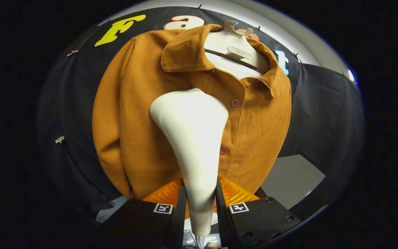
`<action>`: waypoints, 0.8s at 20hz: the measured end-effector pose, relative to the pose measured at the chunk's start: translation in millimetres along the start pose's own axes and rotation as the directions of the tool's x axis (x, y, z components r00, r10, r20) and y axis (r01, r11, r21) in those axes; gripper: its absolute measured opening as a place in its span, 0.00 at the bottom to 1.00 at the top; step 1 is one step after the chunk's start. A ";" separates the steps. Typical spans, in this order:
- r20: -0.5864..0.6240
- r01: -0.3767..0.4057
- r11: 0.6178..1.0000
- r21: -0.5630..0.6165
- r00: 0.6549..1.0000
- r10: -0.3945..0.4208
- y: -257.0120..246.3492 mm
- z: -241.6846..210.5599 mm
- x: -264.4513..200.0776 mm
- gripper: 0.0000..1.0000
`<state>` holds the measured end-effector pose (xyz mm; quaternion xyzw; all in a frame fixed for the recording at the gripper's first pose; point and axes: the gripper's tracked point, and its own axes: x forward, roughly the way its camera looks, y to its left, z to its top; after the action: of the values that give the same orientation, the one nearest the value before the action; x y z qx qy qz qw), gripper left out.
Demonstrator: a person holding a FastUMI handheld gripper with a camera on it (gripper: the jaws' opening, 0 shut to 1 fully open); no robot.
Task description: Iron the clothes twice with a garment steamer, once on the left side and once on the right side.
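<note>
While the gripper (199, 204) clamps both fingers on the white steamer (193, 138), its head rests against the brown shirt (133, 114) near the buttons

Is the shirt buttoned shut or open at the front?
Buttoned shut: the shirt front is closed, with two buttons fastened beside the steamer.
</note>
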<state>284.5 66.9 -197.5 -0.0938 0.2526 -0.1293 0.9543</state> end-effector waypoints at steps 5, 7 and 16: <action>-0.059 0.013 1.000 -0.020 0.998 -0.014 7.9 -23.6 6.4 0.44; -0.087 0.015 0.999 -0.029 0.996 -0.018 10.3 -35.2 9.5 0.44; -0.260 -0.014 0.999 -0.045 0.966 0.002 24.0 -112.0 22.1 0.44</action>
<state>251.1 70.5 -309.1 -0.0972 0.3786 -0.1307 0.9111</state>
